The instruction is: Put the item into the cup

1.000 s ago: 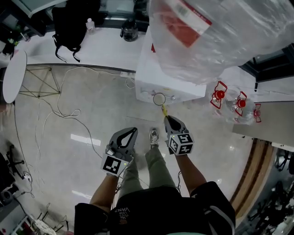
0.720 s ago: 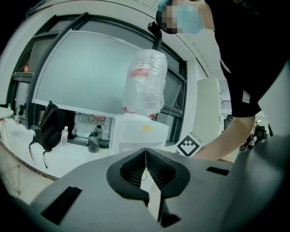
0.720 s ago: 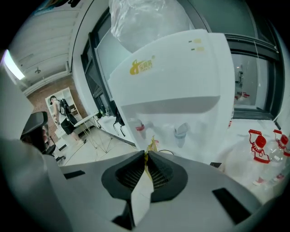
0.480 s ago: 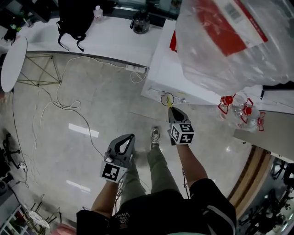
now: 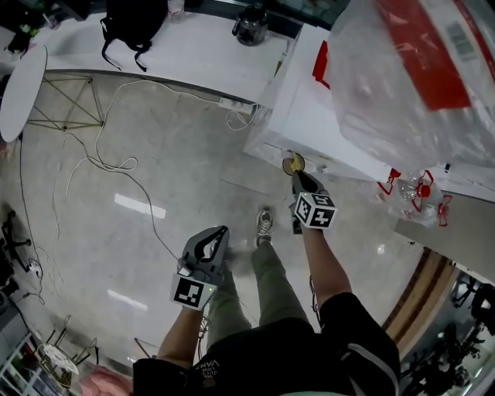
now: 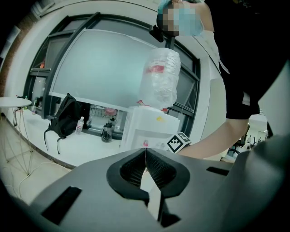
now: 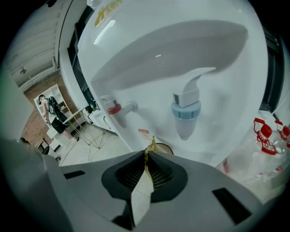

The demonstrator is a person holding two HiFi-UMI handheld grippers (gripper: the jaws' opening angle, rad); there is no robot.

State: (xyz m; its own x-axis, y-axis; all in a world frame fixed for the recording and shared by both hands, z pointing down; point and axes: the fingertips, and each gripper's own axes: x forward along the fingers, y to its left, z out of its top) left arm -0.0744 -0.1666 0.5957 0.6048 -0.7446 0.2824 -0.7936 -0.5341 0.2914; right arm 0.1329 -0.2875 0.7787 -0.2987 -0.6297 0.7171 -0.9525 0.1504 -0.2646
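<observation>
A small brown-rimmed cup (image 5: 287,164) stands on the white water dispenser's (image 5: 309,108) ledge, under its taps. My right gripper (image 5: 298,178) is shut on a thin yellow item (image 5: 297,162), which it holds right at the cup's rim. In the right gripper view the yellow item (image 7: 152,144) pokes out of the shut jaws of the right gripper (image 7: 147,155), and the cup (image 7: 165,148) shows just behind it. My left gripper (image 5: 219,232) hangs low by my left leg, shut, with nothing in it. The left gripper (image 6: 146,156) points toward the dispenser (image 6: 149,129).
A blue tap (image 7: 186,111) and a red tap (image 7: 114,108) hang above the cup. A big clear water bottle (image 5: 418,77) tops the dispenser. Bottles with red caps (image 5: 421,189) lie at its right. Cables (image 5: 100,166) trail on the floor; a white counter (image 5: 186,54) carries a black bag (image 5: 131,23).
My right gripper has moved forward with the yellow item, from short of the dispenser to the cup's rim. The left gripper has stayed low and shut.
</observation>
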